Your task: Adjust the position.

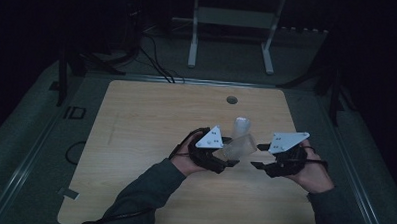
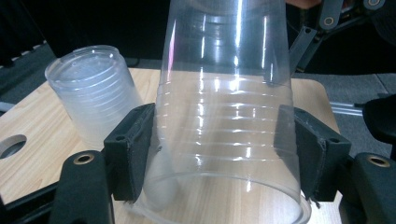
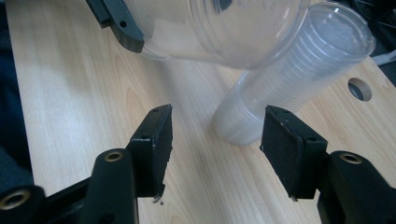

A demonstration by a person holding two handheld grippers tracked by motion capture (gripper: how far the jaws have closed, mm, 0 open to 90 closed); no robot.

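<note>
A: Fig. overview, largest item first. Desk (image 1: pixel 151 110): light wood, rounded corners, a cable hole (image 1: pixel 231 99) near the far edge. All work sits toward the near edge, approx. centre.

B: And the stack?

A: Stack of clear cups (image 1: pixel 241 127): upside down on the desk, just beyond the two hand-held grippers, between centre and near edge. In the right gripper view the stack (image 3: pixel 289 79) leans across the frame, its rim end on the wood.

B: Single cup?

A: One clear cup (image 2: pixel 224 121), sep. from the stack, held off the desk just in front of it. Left hand-held gripper (image 2: pixel 219 149): jaws closed on the cup's ribbed wall near the rim, one pad each side, wall slightly pinched.

B: Right one?

A: Right hand-held gripper (image 3: pixel 215 149): jaws partly apart, nothing between them; the held cup (image 3: pixel 219 28) hangs above and beyond its pads.

B: Step in hand?

A: Judged: one cup has been freed from the stack, grip now w/ the left only. Next move prob. calls for setting that cup down on bare wood beside the stack, then the right lining up on the stack for the next cup. Thin wall, so light squeeze req'd.
</note>
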